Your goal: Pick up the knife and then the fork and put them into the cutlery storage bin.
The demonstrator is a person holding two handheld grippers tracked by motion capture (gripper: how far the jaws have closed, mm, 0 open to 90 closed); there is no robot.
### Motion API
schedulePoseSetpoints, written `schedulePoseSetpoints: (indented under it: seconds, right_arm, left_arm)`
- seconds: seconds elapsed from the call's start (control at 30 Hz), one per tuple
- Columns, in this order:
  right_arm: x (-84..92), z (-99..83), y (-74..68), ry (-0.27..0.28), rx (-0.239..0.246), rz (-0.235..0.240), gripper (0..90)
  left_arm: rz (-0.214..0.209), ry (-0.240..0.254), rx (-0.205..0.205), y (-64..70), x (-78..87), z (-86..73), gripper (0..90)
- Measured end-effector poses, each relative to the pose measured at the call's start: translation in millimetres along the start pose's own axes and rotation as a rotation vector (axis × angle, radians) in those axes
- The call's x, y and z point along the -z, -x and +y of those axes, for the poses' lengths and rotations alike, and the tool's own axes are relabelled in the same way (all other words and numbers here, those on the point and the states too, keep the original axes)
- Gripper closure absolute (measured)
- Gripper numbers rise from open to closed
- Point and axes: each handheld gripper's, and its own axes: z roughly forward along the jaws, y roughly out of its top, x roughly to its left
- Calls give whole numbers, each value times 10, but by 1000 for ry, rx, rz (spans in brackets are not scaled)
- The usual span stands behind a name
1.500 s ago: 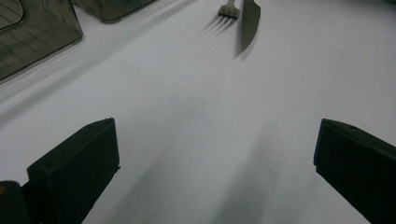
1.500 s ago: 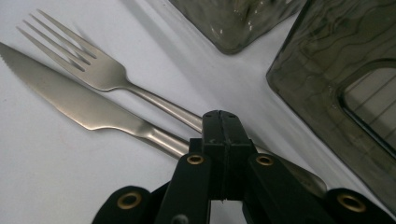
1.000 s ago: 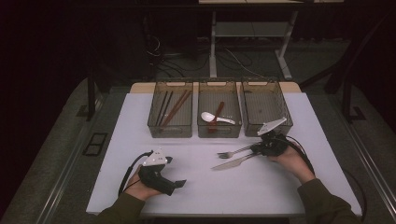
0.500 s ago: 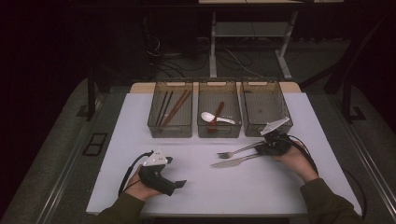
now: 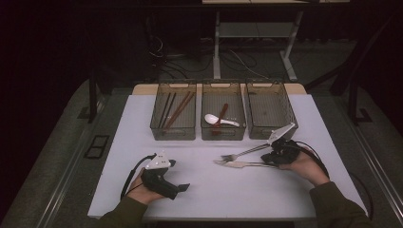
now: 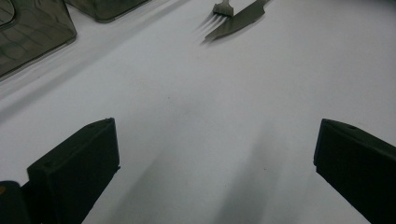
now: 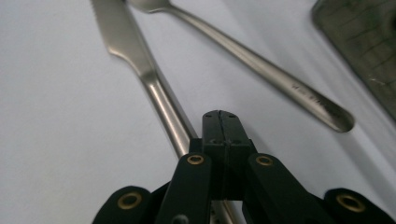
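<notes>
Three bins stand in a row at the far edge of the mat (image 5: pixel 142 137). The left bin (image 5: pixel 174 130) holds chopsticks (image 5: pixel 177 111), the middle bin (image 5: pixel 223 132) a white spoon (image 5: pixel 215 118) and a brown one (image 5: pixel 221 115); the right bin (image 5: pixel 271 130) sits beside it.

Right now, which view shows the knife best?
The right gripper view: the knife runs up from under the shut right gripper, serrated blade and handle sharp. The high view shows it whole but small, beside the fork. The left gripper view catches just its blade at the top edge.

Dim room, lit white table (image 5: pixel 209 190), soft shadows, blurred close-ups, slight edge distortion
</notes>
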Motion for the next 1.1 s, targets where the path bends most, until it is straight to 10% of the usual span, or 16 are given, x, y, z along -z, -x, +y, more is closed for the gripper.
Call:
schedulePoseSetpoints:
  seconds: [0.5, 0.8, 1.1]
  right_arm:
    - [75, -38, -236, -114, 122, 61, 898]
    - [100, 254, -407, -224, 137, 27, 719]
    - [-100, 431, -470, -345, 168, 17, 729]
  left_arm:
    - [-3, -1, -2, 4, 2, 2, 0]
    - [-3, -1, -6, 6, 2, 4, 0]
    - [-5, 0, -6, 7, 7, 0, 0]
